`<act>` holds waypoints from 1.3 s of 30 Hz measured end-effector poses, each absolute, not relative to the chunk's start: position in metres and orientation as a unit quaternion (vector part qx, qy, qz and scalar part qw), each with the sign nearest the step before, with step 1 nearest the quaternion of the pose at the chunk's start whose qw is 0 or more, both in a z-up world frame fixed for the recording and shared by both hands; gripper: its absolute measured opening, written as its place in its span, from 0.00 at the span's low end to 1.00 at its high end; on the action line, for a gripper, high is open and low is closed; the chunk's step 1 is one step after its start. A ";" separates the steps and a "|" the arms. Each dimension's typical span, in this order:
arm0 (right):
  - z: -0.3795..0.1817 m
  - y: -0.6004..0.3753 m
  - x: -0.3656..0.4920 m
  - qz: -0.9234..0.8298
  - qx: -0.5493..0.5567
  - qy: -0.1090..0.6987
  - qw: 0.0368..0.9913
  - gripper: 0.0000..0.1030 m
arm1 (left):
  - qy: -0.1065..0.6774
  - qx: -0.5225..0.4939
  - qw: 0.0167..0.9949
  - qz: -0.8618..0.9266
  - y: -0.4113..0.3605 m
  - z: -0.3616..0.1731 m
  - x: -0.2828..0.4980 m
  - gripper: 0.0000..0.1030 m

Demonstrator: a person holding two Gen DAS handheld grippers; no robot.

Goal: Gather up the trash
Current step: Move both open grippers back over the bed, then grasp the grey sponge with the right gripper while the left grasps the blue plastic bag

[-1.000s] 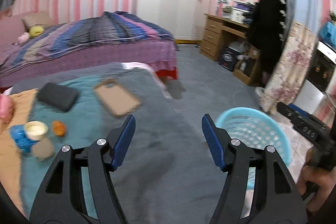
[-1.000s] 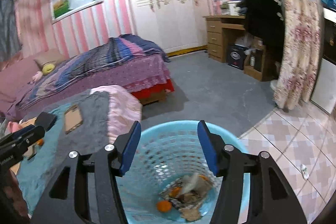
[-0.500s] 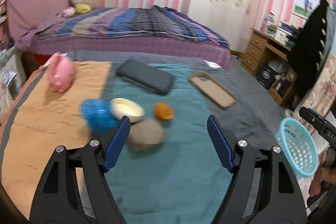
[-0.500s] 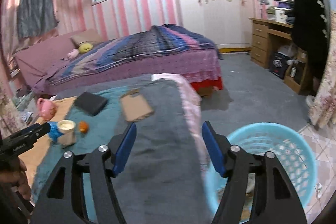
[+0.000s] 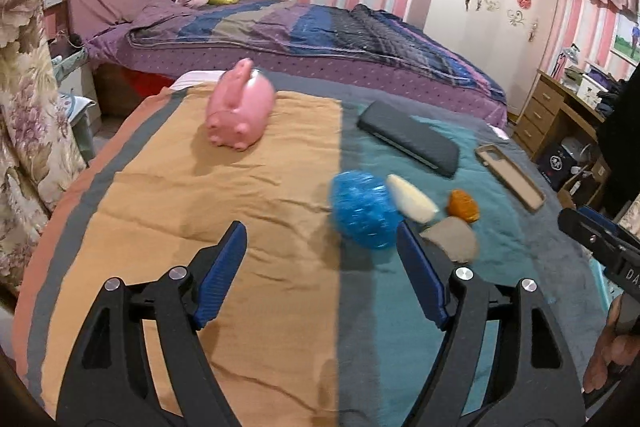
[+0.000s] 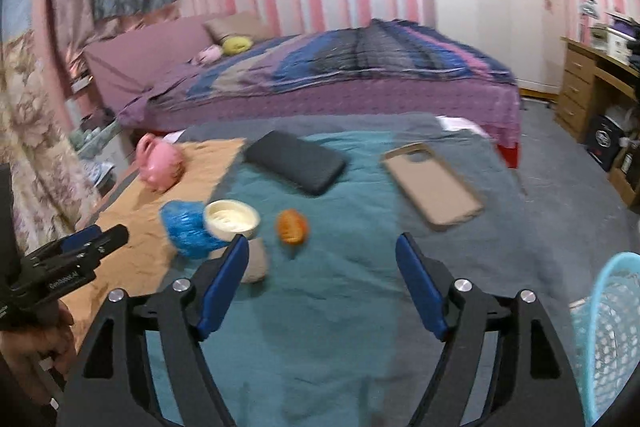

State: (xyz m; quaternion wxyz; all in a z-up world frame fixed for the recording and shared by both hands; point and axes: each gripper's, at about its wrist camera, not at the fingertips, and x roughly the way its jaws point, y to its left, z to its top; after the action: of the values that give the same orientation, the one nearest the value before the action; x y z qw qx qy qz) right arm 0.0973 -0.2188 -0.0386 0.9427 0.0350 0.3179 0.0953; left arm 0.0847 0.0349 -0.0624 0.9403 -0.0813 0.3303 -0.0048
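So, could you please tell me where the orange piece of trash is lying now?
The orange piece lies on the teal cloth, right of the cream bowl and the blue bag, left of the phone case.

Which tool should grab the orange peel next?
Probably right. The orange peel lies just ahead of the open, empty right tool, and the blue basket is on its side. From the left tool it sits beyond the blue bag.

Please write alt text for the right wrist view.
An open, empty right hand-held gripper hovers over a cloth-covered table holding a blue bag, cream cup, orange scrap, phone case and pink pig. A blue basket stands at right.
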 end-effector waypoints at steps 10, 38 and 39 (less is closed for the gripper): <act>-0.062 -0.168 0.119 0.127 -0.005 0.341 0.931 0.73 | 0.346 -0.086 0.934 0.022 0.062 -0.079 0.099 0.74; -0.101 -0.135 0.151 0.157 0.000 0.395 0.905 0.52 | 0.362 -0.082 0.929 0.007 0.052 -0.093 0.108 0.77; -0.099 -0.138 0.149 0.157 0.002 0.390 0.907 0.52 | 0.358 -0.085 0.930 0.000 0.050 -0.092 0.109 0.78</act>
State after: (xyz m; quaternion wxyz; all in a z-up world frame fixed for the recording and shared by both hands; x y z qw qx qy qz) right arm 0.1495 -0.1376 -0.0985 0.9075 0.0015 0.3896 0.1571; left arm 0.1089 0.0501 -0.0919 0.9299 -0.0846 0.3579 -0.0005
